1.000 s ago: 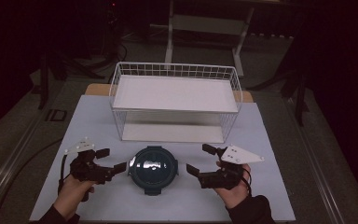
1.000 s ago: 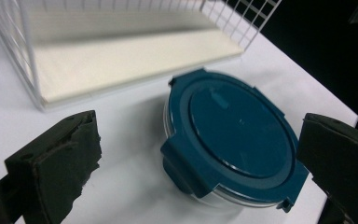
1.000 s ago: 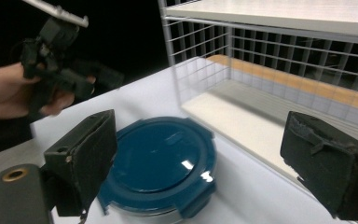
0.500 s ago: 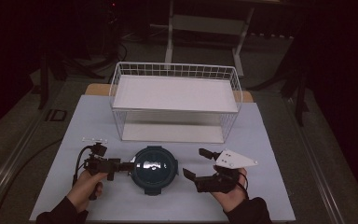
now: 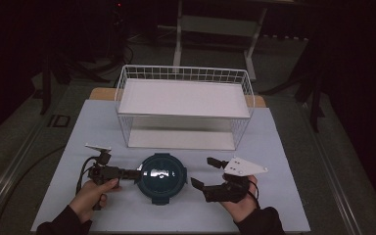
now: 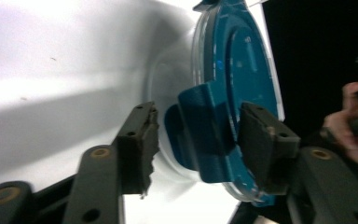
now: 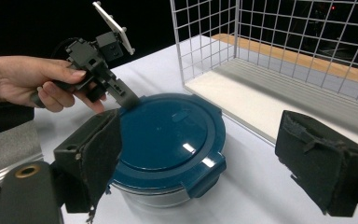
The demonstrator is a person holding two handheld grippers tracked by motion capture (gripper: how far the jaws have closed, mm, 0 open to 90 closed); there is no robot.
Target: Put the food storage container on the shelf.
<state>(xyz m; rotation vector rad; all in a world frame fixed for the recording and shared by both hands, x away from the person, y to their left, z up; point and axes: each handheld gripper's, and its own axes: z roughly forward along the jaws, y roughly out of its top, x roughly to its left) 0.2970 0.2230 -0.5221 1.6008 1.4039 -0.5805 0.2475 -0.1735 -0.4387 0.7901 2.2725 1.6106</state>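
The round container with the dark teal clip-on lid sits on the white worktop, just in front of the white wire basket, and both claws are closing in on it. The left claw is right at the container's left edge: in the left gripper view its jaws straddle the teal latch tab on the lid's rim, one pad on each side, with gaps visible, so it is parted and not yet pinching. The right claw hangs spread wide just right of the container, gripping nothing; its own view has the lid sitting between its two black pads.

Now the risk, as I read it. That latch is a small, slick flap. If the left claw clamps too shallow, it could slide off the tab and snap shut on air. Should it pull before the right claw steadies the far side, the container may skid across the smooth worktop towards the basket, or tip. The right claw's wide spread also leaves room to knock the bowl sideways when it comes in.
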